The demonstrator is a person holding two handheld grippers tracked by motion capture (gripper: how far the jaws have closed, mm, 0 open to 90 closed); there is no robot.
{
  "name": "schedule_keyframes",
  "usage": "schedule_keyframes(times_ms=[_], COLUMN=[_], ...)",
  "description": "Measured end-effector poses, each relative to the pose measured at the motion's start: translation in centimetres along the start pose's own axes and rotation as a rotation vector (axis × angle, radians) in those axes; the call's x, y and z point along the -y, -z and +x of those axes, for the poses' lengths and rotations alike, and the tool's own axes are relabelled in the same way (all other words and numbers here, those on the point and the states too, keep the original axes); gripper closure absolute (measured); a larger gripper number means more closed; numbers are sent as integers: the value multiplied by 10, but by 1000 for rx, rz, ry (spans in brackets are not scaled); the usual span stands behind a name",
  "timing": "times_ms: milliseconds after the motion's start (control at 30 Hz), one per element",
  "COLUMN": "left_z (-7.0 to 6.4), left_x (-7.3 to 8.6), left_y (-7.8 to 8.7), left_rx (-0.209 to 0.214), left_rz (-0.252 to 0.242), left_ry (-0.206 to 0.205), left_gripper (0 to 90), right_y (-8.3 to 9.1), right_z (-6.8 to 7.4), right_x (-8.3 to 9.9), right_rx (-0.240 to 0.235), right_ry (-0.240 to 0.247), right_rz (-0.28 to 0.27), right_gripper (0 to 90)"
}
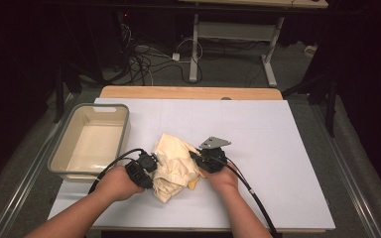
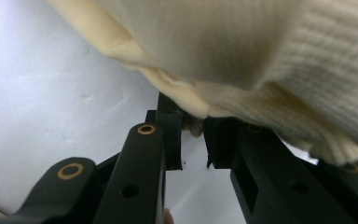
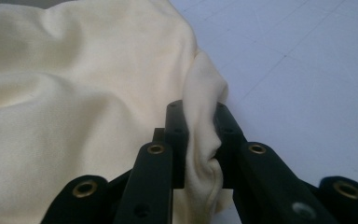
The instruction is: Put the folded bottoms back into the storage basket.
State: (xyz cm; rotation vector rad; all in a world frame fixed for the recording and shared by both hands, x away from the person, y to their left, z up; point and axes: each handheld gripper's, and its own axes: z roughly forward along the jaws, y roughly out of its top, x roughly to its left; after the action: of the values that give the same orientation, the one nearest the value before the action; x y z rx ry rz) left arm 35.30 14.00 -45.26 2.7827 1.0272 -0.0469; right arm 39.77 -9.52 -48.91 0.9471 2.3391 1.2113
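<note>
A crumpled cream cloth [image 1: 174,166] lies on the white tabletop [image 1: 278,148], bunched between the two grippers. The left gripper [image 1: 146,171] meets the cloth at its left edge, and the right gripper [image 1: 203,161] meets it at its right edge.

In the left gripper view the black fingers [image 2: 170,126] stand a little apart, with a narrow gap of tabletop showing between them lower down. At their tips a knitted hem of the cloth [image 2: 261,70] sags into the gap and touches both fingers; whether it is truly pinched there I cannot tell for sure, though the tips look closed on that edge.

In the right gripper view the fingers [image 3: 175,135] clamp a thick fold of the cloth [image 3: 74,93], which is squeezed into a wrinkle between them and bulges out above and below. The rest of the cloth spreads to the left of these fingers, with bare tabletop to their right.

A grey plastic bin [image 1: 62,161] stands on the tabletop well to the left of the left gripper, apart from the cloth.
</note>
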Motion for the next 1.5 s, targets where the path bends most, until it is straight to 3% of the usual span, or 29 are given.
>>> schedule_keyframes(times_ms=[167, 533, 1000, 1200, 1500], left_z=[-1, -5, -5, -1, 3], left_x=[-4, -2, -12, -13, -17], left_y=[0, 1, 13, 20, 28], left_rx=[-5, -35, -28, -4, 5], left_rz=[25, 11, 58, 55, 56], left_ry=[-12, -24, -29, -24, -21], left_gripper=[767, 771, 770, 771, 770], right_y=[0, 0, 3, 3, 8], right_z=[-1, 0, 0, 2, -1], right_x=[0, 0, 1, 1, -2], right_rx=[-4, 3, -1, -1, -6], right_ry=[-10, -6, 2, 23, -38], right_rz=[2, -2, -28, -27, -35], right_gripper=[820, 823, 824, 823, 825])
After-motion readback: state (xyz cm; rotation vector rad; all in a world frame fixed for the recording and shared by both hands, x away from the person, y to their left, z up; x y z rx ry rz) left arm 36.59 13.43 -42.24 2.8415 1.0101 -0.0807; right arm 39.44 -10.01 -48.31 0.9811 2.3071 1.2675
